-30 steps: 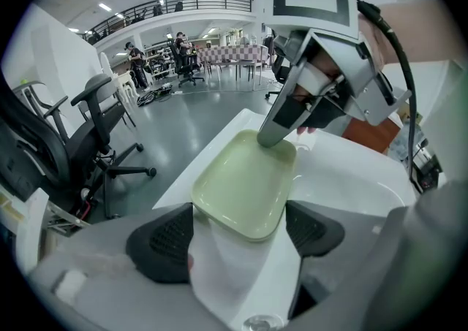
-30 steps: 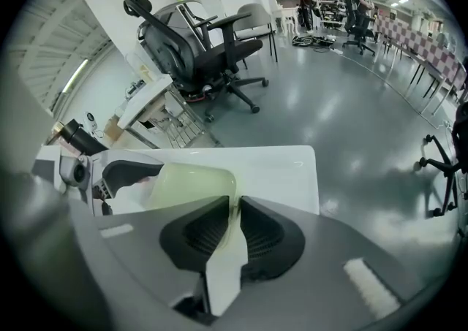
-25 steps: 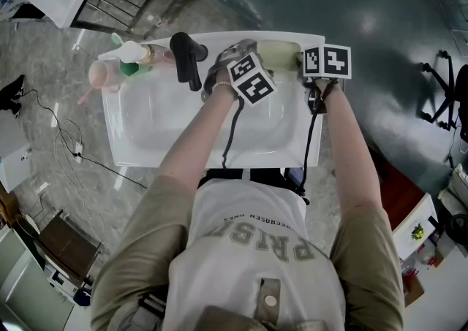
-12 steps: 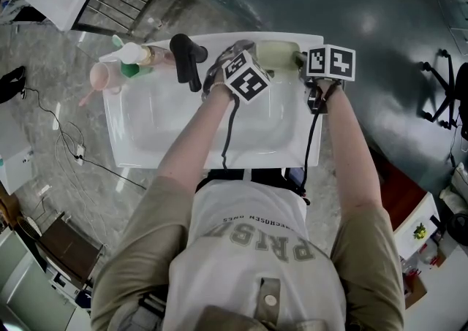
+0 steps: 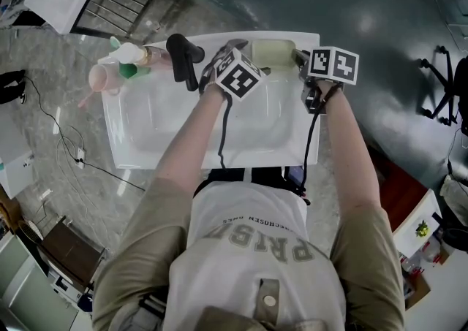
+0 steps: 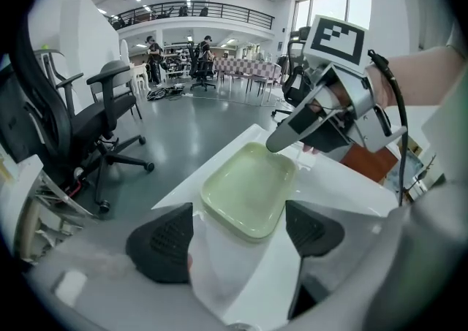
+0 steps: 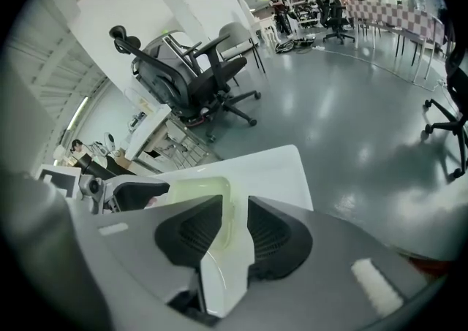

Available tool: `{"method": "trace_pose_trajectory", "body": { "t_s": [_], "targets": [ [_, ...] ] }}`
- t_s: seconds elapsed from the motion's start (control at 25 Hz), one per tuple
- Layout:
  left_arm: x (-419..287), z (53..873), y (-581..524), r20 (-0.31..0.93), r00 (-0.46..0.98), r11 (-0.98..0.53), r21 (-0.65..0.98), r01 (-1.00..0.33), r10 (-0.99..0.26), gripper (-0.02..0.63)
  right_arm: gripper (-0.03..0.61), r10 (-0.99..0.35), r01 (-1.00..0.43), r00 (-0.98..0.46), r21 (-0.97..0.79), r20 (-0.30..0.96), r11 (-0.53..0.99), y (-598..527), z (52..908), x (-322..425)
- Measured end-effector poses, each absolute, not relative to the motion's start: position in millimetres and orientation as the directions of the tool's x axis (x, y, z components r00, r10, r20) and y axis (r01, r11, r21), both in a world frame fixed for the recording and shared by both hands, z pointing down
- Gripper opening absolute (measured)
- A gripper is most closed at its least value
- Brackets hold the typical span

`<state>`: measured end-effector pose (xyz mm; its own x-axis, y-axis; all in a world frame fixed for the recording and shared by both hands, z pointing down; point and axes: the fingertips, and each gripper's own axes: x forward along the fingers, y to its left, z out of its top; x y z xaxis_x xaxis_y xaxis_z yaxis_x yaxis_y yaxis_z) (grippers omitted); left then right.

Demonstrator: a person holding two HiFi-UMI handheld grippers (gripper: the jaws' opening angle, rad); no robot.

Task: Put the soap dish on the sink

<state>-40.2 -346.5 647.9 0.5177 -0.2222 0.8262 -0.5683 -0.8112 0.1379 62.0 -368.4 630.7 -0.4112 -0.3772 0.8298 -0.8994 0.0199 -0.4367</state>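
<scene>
Straddling one rim of the soap dish (image 7: 201,189), the right gripper (image 7: 234,209) is shown with its jaws half apart, having just been opening. The pale green rim is framed in the gap, and no clamping by the pads is seen. The left gripper (image 6: 239,205) is held wide open and empty, with the dish's near end lying between its tips and not pressed by them. The dish is set flat on the back right corner of the white sink (image 5: 128,150), close to the outer edge. A snag is judged the main risk: were a pad caught on the rim as the right gripper is drawn off, the dish could be dragged or tipped over the edge onto the floor. A nudge from the left jaws could do likewise. "PRISM" is read on the person's shirt (image 5: 256,249); the smaller print beside it cannot be made out, and no label is seen on the dish.
</scene>
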Motion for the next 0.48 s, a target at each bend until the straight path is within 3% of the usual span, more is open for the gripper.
{"method": "trace_pose_trajectory", "body": {
  "t_s": [0.48],
  "targets": [
    [-42, 627, -347, 0.779, 0.565, -0.762, 0.184, -0.621, -0.272, 0.414, 0.123, -0.563, -0.899, -0.397, -0.431, 0.725, 0.078, -363, 596, 71]
  ]
}}
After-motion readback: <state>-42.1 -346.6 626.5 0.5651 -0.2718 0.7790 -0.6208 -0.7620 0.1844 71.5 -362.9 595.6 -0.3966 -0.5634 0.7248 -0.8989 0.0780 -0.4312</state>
